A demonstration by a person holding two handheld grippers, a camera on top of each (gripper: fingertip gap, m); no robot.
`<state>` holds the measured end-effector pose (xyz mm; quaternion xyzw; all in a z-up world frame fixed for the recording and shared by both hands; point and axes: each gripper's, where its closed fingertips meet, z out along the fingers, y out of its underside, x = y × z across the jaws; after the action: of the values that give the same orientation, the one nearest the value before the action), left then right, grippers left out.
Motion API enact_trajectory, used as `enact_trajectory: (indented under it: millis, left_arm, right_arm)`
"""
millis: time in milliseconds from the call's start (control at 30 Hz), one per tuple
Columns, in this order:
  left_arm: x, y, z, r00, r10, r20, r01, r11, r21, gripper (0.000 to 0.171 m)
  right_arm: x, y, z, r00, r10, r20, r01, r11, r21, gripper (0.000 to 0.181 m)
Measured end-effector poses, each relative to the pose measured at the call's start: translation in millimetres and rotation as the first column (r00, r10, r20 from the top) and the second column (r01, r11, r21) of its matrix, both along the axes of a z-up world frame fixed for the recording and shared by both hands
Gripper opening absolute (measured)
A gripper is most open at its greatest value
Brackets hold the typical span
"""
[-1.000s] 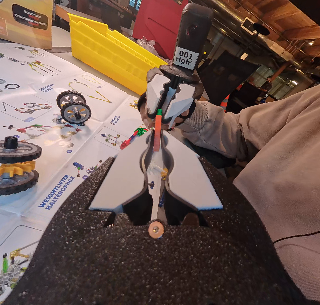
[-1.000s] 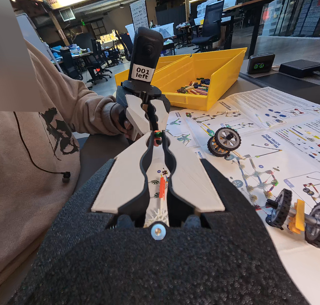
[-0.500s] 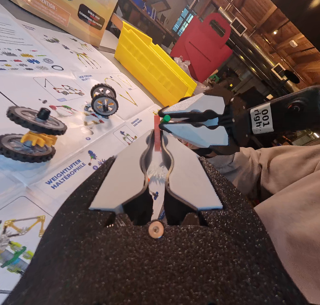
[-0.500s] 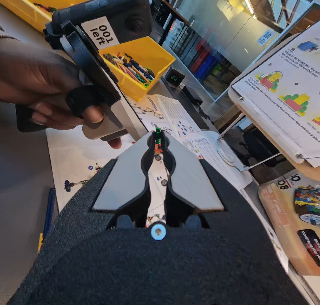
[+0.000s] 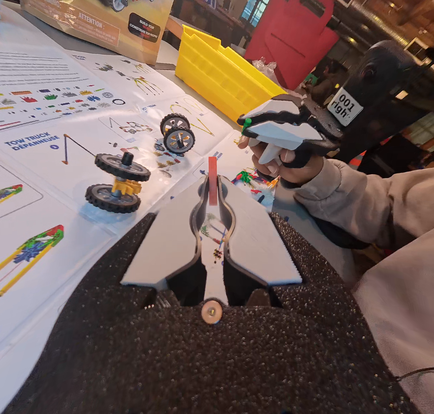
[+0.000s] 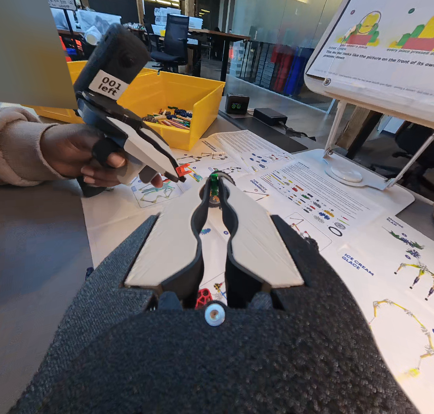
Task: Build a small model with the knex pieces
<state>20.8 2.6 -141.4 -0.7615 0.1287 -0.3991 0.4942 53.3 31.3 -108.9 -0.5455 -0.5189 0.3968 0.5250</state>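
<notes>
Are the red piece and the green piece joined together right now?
No: the left tongs grip the red piece alone, while the green piece sits apart in the right tongs.

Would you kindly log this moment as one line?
left gripper: shut on red rod | right gripper: shut on green piece | grippers apart

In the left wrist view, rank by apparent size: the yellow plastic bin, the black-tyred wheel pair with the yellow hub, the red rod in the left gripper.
1. Yellow plastic bin
2. Wheel pair with yellow hub
3. Red rod, nearest the camera yet smallest.
</notes>
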Motion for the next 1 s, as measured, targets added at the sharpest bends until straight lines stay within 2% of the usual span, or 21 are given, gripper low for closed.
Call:
enact_trajectory:
  millis: [133, 267, 367, 533, 633, 733, 800, 900, 1000]
  left_arm:
    - [-11, 3, -8, 0.993, 0.025, -0.116, -0.021, 0.999, 0.034, 0.004]
    - [-13, 3, -7, 0.99, 0.036, -0.136, -0.029, 0.998, 0.052, 0.004]
    - [-12, 1, -4, 0.988, 0.036, -0.153, -0.024, 0.997, 0.079, 0.004]
    - [-17, 5, -6, 0.963, 0.08, -0.257, -0.044, 0.989, 0.142, 0.004]
    - [-20, 7, -5, 0.962, 0.096, -0.257, -0.058, 0.987, 0.152, 0.004]
    - [-24, 9, -5, 0.962, 0.118, -0.245, -0.084, 0.986, 0.144, 0.004]
    - [-27, 12, -6, 0.961, 0.136, -0.239, -0.107, 0.985, 0.133, 0.004]
    - [-32, 15, -6, 0.959, 0.162, -0.231, -0.135, 0.983, 0.128, 0.004]
    - [-40, 19, -3, 0.943, 0.22, -0.248, -0.185, 0.97, 0.159, 0.004]
  right_arm:
    - [-1, -2, -9, 0.999, -0.004, 0.054, 0.002, 0.999, 0.051, 0.004]
    - [1, -2, -12, 0.997, -0.017, 0.069, 0.013, 0.998, 0.059, 0.004]
    - [9, 6, 1, 0.997, -0.061, 0.041, 0.056, 0.993, 0.101, 0.004]
    - [42, 39, 44, 0.977, -0.2, -0.077, 0.21, 0.967, 0.147, 0.004]
    - [89, 71, 87, 0.926, -0.334, -0.174, 0.364, 0.912, 0.187, 0.004]
    - [166, 106, 136, 0.834, -0.48, -0.272, 0.535, 0.825, 0.184, 0.004]
    - [222, 128, 159, 0.768, -0.564, -0.304, 0.622, 0.77, 0.141, 0.004]
    - [285, 156, 173, 0.717, -0.63, -0.3, 0.68, 0.726, 0.1, 0.004]
    - [317, 183, 160, 0.721, -0.661, -0.208, 0.688, 0.718, 0.105, 0.004]
